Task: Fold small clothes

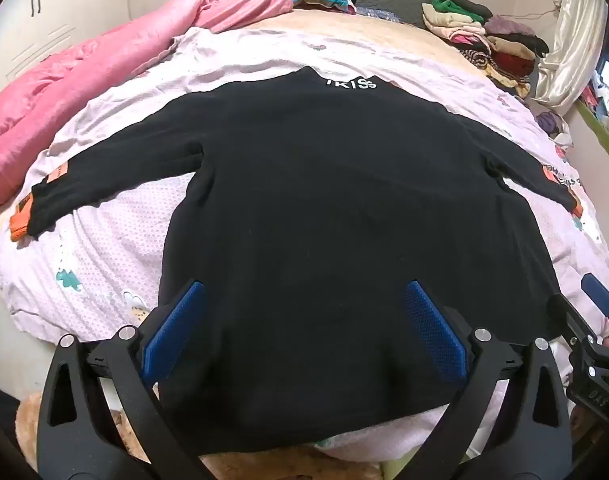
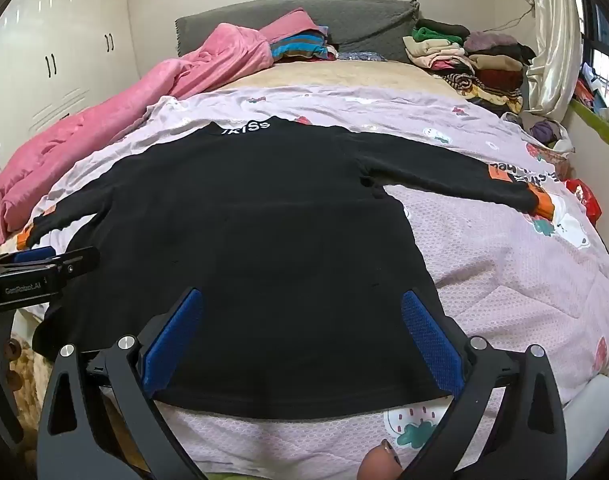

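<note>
**Bedroom, shirt laid flat, both tongs spread above the hem**

Bedroom with white wardrobe doors (image 2: 64, 52) and a grey headboard (image 2: 304, 16); a pale lilac printed quilt (image 2: 524, 272) is covering the bed and serving as the work surface. A crumpled pink blanket (image 1: 84, 92) is lying along one side, and a pile of folded clothes (image 2: 472, 60) is sitting near the curtain.

The black long-sleeved top with white neck lettering and orange cuffs (image 1: 324, 208) is lying flat across the quilt, sleeves stretched out to both sides, hem toward the cameras.

The left gripper (image 1: 304, 336) is hovering over the hem with its blue pads spread wide, nothing pinched. The right gripper (image 2: 304, 340) is doing the same toward the hem's other side, jaws wide, holding nothing. A fingertip (image 2: 378, 464) is showing at the bottom edge of the right view.

Risks, as I judge them:
- The quilt is soft and wrinkled; a pinch at the hem may be catching quilt fabric along with the top, dragging both.
- Black cloth is hiding its own edges and layers; a grab may be taking one layer only, leaving the fold lopsided.
- The cuffs are lying well out from the body; a sleeve may be trailing or bunching if the body is lifted first.
- The two tools are working close together and may be colliding.
</note>
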A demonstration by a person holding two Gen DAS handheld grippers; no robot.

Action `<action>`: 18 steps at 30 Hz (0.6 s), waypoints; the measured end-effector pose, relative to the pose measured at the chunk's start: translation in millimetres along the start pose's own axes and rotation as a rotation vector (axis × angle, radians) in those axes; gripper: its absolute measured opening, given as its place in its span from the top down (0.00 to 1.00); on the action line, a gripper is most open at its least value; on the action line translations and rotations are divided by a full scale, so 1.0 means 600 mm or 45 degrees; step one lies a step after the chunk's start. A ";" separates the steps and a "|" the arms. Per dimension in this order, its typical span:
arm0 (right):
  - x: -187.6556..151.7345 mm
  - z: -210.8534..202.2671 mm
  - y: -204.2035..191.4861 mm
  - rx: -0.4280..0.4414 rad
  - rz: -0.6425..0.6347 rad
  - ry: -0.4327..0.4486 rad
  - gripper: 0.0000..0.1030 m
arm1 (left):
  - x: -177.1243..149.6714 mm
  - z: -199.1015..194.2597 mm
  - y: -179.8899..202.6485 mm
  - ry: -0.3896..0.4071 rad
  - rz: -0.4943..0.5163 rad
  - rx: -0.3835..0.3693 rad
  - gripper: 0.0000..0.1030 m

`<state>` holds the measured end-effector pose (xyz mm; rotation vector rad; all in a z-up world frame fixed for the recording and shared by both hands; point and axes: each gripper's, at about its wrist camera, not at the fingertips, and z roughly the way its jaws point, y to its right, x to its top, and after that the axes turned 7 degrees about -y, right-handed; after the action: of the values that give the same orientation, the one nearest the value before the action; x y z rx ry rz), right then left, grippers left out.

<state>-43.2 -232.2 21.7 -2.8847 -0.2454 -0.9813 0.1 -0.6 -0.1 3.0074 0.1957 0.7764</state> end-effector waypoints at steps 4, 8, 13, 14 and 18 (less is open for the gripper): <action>0.000 -0.001 0.000 0.006 0.004 -0.001 0.04 | 0.000 0.000 0.001 0.002 0.000 -0.004 0.09; 0.000 -0.001 -0.001 0.009 0.004 0.000 0.04 | -0.001 -0.002 0.005 0.013 0.001 -0.003 0.09; -0.001 -0.007 -0.003 0.012 -0.001 0.004 0.04 | -0.002 -0.004 0.016 0.001 -0.007 -0.019 0.09; -0.003 -0.005 -0.003 0.015 -0.001 0.005 0.04 | -0.002 -0.005 0.010 -0.001 -0.009 -0.022 0.09; 0.004 -0.007 -0.007 0.013 -0.004 0.004 0.04 | -0.003 -0.005 0.005 -0.001 -0.008 -0.026 0.09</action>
<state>-44.7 -228.4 26.3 -2.8738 -0.2543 -0.9825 -2.7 -4.0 1.9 2.9868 0.1956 0.7715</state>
